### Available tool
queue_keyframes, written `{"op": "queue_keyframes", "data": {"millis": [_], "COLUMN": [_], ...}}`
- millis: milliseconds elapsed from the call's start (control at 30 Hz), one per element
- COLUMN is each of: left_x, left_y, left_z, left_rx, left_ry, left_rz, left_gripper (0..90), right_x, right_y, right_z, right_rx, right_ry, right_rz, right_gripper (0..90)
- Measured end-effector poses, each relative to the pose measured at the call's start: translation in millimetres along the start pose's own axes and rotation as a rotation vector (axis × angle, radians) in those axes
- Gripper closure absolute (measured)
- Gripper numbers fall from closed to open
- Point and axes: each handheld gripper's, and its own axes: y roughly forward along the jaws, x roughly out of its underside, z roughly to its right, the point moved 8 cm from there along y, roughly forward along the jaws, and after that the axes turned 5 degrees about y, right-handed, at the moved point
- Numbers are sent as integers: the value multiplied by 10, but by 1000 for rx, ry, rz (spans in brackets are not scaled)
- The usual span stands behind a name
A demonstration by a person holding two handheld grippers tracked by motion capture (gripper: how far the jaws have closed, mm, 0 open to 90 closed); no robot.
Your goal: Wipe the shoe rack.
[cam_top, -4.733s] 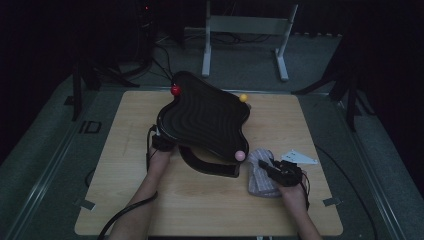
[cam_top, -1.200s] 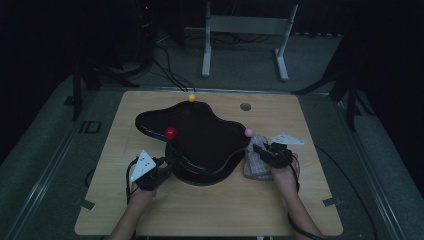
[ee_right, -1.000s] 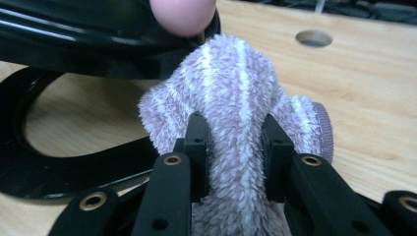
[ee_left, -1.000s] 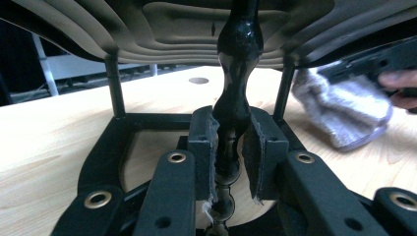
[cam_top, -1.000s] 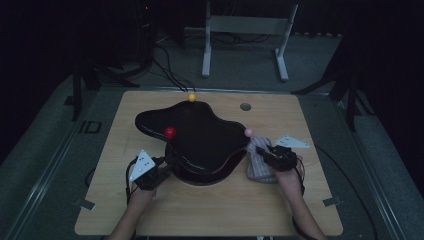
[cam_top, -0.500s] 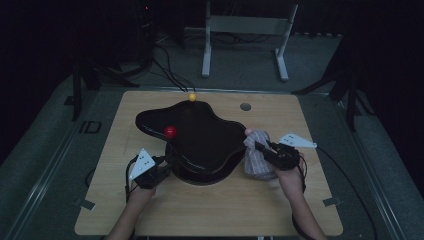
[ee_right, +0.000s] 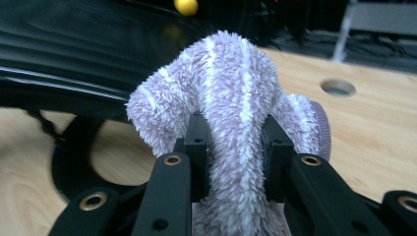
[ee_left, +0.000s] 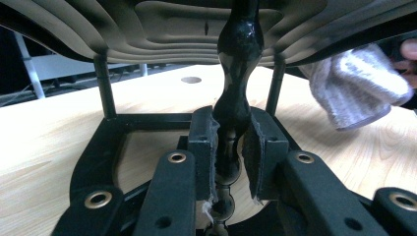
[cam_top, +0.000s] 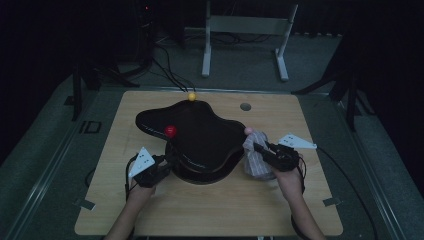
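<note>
At lower left of the high view my left hand-held gripper (cam_top: pixel 167 165) clamps nearly closed on the black stem (ee_left: pixel 235 98) under the tray (cam_top: pixel 200 135), I judge to steady it. Right of centre, my right hand-held gripper (cam_top: pixel 260 150) pinches the fuzzy cloth (cam_top: pixel 255 157) against the tray's edge on the desk (cam_top: pixel 310 200), seemingly for wiping.

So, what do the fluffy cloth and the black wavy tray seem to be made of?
The cloth in the right tool looks like soft fleece or microfibre: lilac with pale stripes and a fuzzy pile. The tray looks like moulded black plastic, perhaps lacquered wood: glossy, with stepped contours underneath. Its post, clamped by the left tool, shines the same way.
</note>
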Motion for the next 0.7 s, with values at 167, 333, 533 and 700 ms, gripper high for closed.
{"op": "queue_keyframes", "data": {"millis": [167, 333, 533, 700], "left_x": [-1, 0, 4, 8], "left_y": [-2, 1, 1, 1], "left_z": [3, 3, 4, 3], "left_rx": [-1, 6, 19, 29], "left_ry": [5, 5, 11, 20], "left_rz": [-7, -5, 7, 10], "left_gripper": [755, 755, 757, 757], "right_x": [128, 167, 48, 169], "right_y": [141, 145, 77, 165], "right_z": [-117, -97, -181, -149], "right_rx": [-7, 0, -1, 2], "right_ry": [-34, -32, -67, -49], "right_rz": [-37, -64, -24, -59], "right_gripper": [715, 714, 714, 713]}}
